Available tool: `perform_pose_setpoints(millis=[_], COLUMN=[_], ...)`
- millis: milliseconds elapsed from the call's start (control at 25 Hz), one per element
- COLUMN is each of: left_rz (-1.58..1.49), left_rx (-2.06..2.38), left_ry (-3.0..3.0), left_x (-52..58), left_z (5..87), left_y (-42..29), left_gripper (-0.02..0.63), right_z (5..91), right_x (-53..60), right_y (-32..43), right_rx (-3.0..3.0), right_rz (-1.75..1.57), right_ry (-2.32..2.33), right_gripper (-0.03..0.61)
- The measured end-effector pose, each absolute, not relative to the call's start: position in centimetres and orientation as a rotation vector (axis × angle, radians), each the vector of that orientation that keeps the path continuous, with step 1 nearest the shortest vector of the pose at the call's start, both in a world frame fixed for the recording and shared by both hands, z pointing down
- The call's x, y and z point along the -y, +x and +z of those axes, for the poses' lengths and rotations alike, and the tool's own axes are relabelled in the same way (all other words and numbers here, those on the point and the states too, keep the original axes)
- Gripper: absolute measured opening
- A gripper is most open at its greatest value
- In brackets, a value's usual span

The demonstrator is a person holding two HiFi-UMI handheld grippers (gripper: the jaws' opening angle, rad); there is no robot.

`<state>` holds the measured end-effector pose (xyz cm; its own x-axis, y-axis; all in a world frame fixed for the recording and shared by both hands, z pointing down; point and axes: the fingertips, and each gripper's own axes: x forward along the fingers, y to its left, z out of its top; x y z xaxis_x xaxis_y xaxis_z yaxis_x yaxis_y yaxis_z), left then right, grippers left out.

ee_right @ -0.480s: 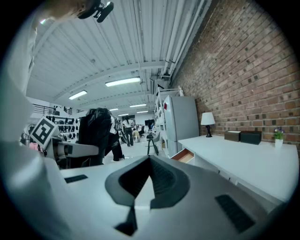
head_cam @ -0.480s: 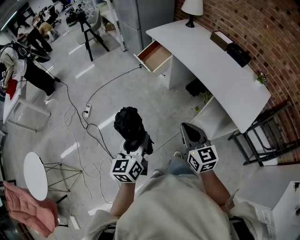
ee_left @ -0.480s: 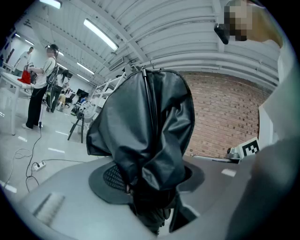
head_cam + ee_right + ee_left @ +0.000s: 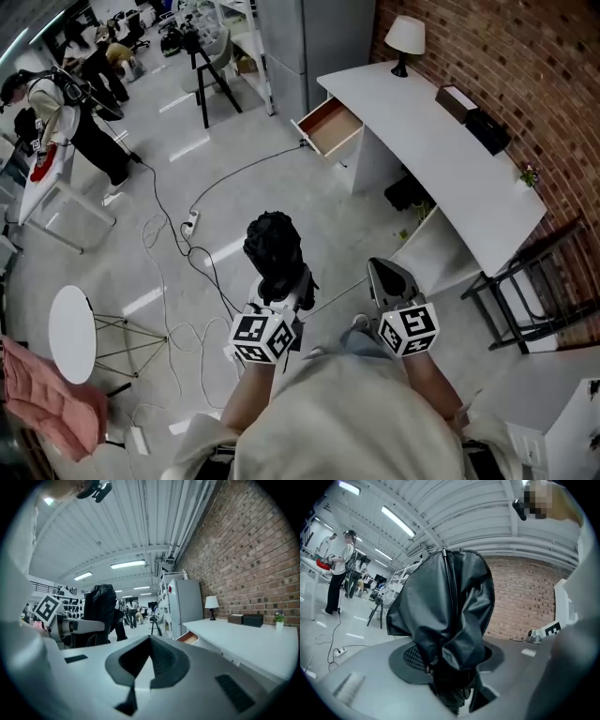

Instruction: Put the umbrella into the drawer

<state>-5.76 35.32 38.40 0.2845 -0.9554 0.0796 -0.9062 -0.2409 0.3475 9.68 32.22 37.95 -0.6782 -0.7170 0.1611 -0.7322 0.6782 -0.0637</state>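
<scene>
The left gripper point(image 4: 284, 289) holds the folded black umbrella point(image 4: 273, 246) in its jaws, far from the open drawer point(image 4: 330, 125) under the white tabletop point(image 4: 441, 141). The right gripper point(image 4: 388, 277) has its jaws shut on nothing. Best to grip tight, walk close, then lay the umbrella flat inside.

Brick wall point(image 4: 548, 66), white desk point(image 4: 441, 155) with lamp point(image 4: 406, 37), glossy grey floor point(image 4: 319, 220)

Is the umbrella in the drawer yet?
No: the folded black umbrella is clamped in the left claw, and the open drawer is far ahead of it.
</scene>
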Motion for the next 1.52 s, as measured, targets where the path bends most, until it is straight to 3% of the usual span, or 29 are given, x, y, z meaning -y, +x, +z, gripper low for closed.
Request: perform_pose_setpoints(millis=[440, 840, 1240, 1520], left_rz=[-0.210, -0.220, -0.204, -0.221], left_rx=[1.689, 1.717, 1.735, 1.775], left_ry=[2.235, 2.215, 2.199, 2.200], left_x=[-36.4, -31.5, -18.9, -9.4], left_z=[38.5, 38.9, 37.9, 36.6], left_y=[-7.2, -8.0, -9.8, -11.4], left_gripper=[0.227, 0.227, 0.227, 0.227], right_z=[38.9, 39.3, 37.2, 35.6], right_x=[-34.1, -29.1, -15.1, -5.0], right_y=[8.5, 7.3, 5.5, 4.3], right_rx=[2.734, 2.824, 2.879, 2.889], right_rz=[0.218, 0.261, 0.271, 0.209], right_ry=[1.177, 1.078, 1.093, 1.090], right_gripper=[0.004, 0.273, 0.373, 0.393])
